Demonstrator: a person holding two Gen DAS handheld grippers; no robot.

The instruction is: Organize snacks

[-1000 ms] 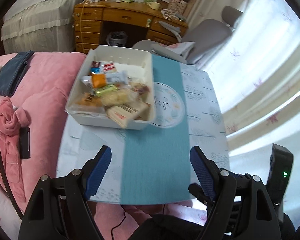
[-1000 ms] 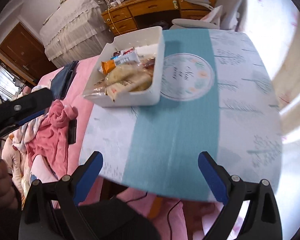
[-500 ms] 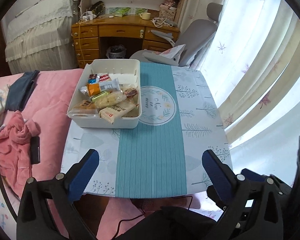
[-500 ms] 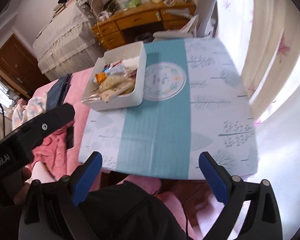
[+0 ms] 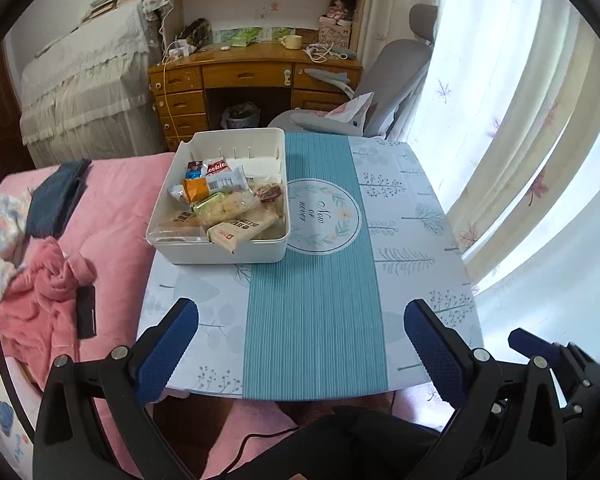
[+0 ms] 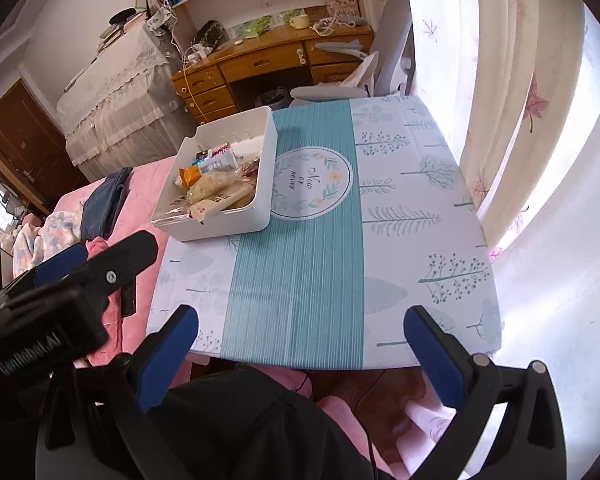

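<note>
Both hand-held grippers, left (image 5: 300, 340) and right (image 6: 300, 340), gape wide, empty; snacks (image 5: 228, 206) ahead-left look light, crinkly, slippery: pinch wrapper ends.

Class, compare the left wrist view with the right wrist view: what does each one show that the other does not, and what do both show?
Only the left wrist view shows the black phone-like object on the pink bedding and part of the right tongs at its lower right edge.

Only the right wrist view shows the brown door and the left tongs' side.

Both show the white bin of snacks on the table, the wooden desk, the grey chair, and open, empty tongs.
</note>
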